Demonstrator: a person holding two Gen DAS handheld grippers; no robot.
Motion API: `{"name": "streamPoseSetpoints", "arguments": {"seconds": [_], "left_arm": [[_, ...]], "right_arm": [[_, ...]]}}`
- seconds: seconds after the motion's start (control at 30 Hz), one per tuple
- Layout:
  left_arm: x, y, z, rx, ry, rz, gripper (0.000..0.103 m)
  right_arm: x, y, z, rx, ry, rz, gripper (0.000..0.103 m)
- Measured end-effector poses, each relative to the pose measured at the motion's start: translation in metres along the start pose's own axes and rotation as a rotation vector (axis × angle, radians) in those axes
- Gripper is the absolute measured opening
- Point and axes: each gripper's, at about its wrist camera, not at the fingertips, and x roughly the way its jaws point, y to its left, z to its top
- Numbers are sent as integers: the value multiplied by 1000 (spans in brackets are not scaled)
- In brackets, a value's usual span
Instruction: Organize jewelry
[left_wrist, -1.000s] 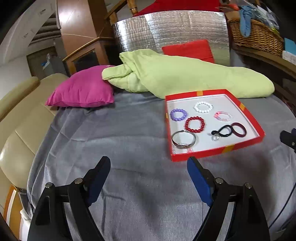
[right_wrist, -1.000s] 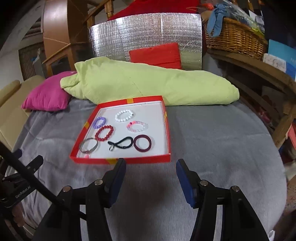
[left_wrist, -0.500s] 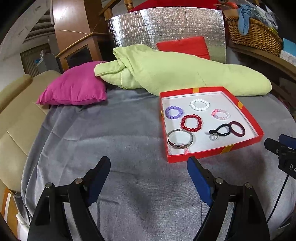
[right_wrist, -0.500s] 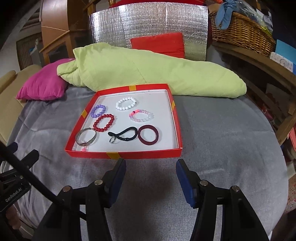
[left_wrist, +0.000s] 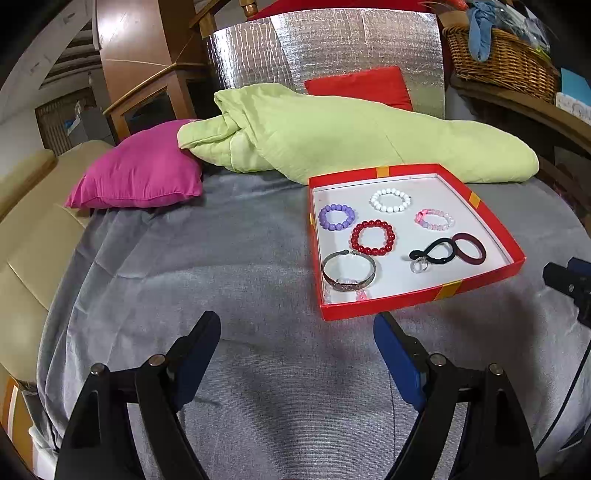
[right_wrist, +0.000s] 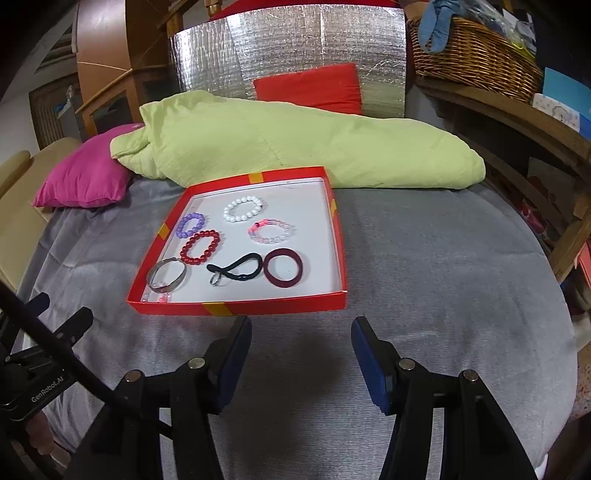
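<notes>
You held both tongs apart and empty, left tongs (left_wrist: 297, 334) and right tongs (right_wrist: 301, 338), short of the red tray (right_wrist: 236, 308), lining up on the bracelets.

Setting: home, lived-in room w/ storage clutter. Evidence: bed-like surface under grey cloth (left_wrist: 221, 295), magenta cushion (left_wrist: 140, 166), green quilt (right_wrist: 295, 147), red cushion (right_wrist: 310, 86), beige sofa (left_wrist: 26, 221) alongside; wooden shelf w/ wicker basket (right_wrist: 476, 51); foil insulation board (left_wrist: 325, 48) behind.
</notes>
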Motion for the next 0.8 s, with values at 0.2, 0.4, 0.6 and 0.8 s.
{"name": "streamPoseSetpoints", "arguments": {"seconds": [0.2, 0.4, 0.6, 0.8], "left_arm": [[1, -1, -1, 10, -1, 6, 85], [3, 1, -1, 7, 12, 8, 85], [3, 6, -3, -1, 11, 25, 85], [2, 9, -3, -1, 14, 22, 85]], "right_arm": [[2, -8, 0, 13, 12, -2, 60], [2, -8, -1, 10, 14, -4, 60], [4, -4, -2, 6, 19, -4, 60], [5, -1, -3, -1, 22, -6, 60]]}}
